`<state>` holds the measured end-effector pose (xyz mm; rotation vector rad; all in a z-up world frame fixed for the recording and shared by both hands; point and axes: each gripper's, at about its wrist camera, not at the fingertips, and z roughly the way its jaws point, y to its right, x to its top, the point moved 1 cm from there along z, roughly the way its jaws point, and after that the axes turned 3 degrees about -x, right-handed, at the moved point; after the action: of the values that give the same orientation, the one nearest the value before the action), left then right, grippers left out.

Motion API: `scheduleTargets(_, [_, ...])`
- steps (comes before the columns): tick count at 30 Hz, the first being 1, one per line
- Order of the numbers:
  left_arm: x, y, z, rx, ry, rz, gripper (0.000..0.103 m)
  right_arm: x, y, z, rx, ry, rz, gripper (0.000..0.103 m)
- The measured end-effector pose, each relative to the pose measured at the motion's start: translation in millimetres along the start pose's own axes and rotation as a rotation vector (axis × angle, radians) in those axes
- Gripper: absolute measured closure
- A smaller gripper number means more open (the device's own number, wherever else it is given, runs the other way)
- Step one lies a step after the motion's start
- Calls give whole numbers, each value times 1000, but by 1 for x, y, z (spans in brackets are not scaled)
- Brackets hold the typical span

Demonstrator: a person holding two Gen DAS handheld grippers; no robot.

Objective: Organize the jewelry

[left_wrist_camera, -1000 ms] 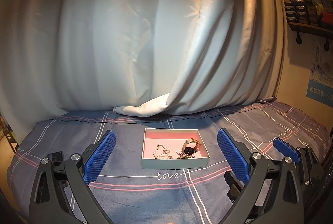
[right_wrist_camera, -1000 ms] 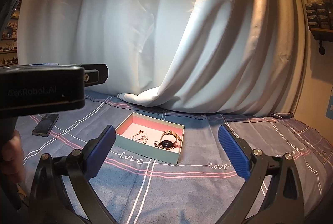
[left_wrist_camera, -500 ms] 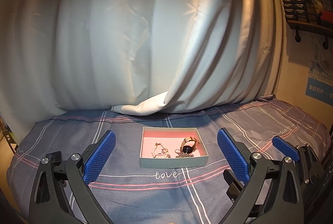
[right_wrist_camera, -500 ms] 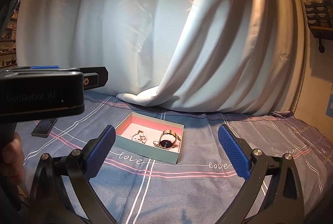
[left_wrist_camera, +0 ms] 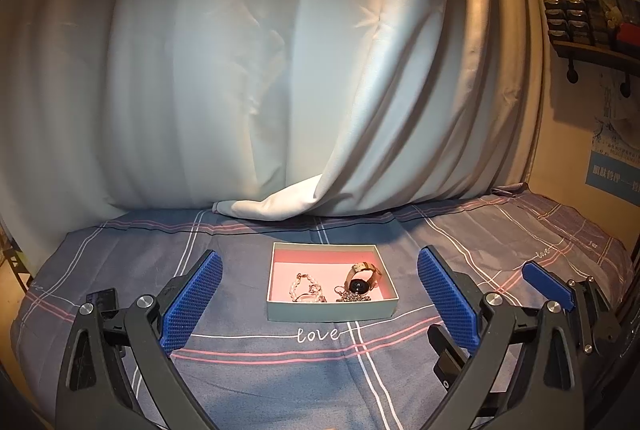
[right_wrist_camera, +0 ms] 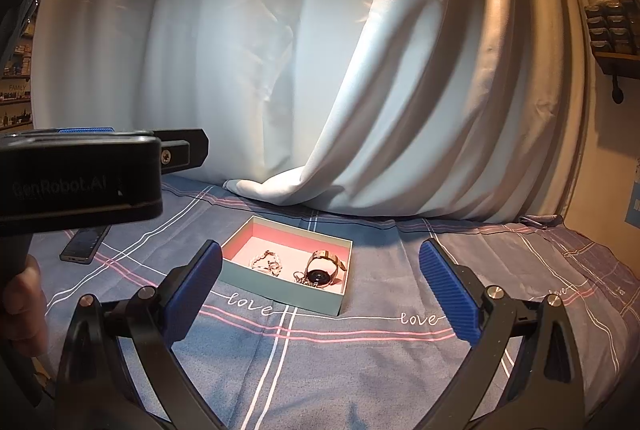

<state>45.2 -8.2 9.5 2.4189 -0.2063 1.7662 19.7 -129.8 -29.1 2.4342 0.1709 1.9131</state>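
A shallow teal box (left_wrist_camera: 332,311) with a pink lining lies on the blue checked bedspread. Inside it are a gold watch with a dark face (left_wrist_camera: 362,278), a pearl bracelet (left_wrist_camera: 305,286) and a small chain (left_wrist_camera: 352,297). The right wrist view has the same box (right_wrist_camera: 280,288), watch (right_wrist_camera: 322,268) and bracelet (right_wrist_camera: 266,262). My left gripper (left_wrist_camera: 320,304) is open, its blue pads apart on either side of the box, nearer the camera. My right gripper (right_wrist_camera: 320,292) is open too, with nothing held. The left gripper's body (right_wrist_camera: 80,178) fills the left of the right wrist view.
A pale curtain (left_wrist_camera: 280,70) hangs behind the bed, its hem resting on the bedspread (left_wrist_camera: 280,346). A dark phone (right_wrist_camera: 84,244) lies at the left. A wall shelf (left_wrist_camera: 592,26) with small items hangs at the right. A hand (right_wrist_camera: 20,294) grips the left handle.
Both cameras have shifted slightly; the box sits a little lower-left in the left wrist view. Both grippers stay open and the jewelry has not moved.
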Motion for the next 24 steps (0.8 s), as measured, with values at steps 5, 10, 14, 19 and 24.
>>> scheduleTargets(5, [0, 1, -1, 2, 1, 4, 6, 0, 1, -1, 1, 0, 0, 6])
scheduleTargets(10, [-1, 2, -1, 1, 3, 6, 6, 0, 2, -1, 1, 3, 3, 6])
scheduleTargets(14, [0, 2, -3, 6, 17, 5, 6, 0, 2, -5, -11, 33, 10, 6])
scheduleTargets(19, [1, 1, -13, 9, 83, -4, 6, 1, 4, -15, -41, 112, 17, 6])
scheduleTargets(24, [3, 0, -22, 11, 142, -14, 6, 2, 2, -16, -36, 122, 16, 6])
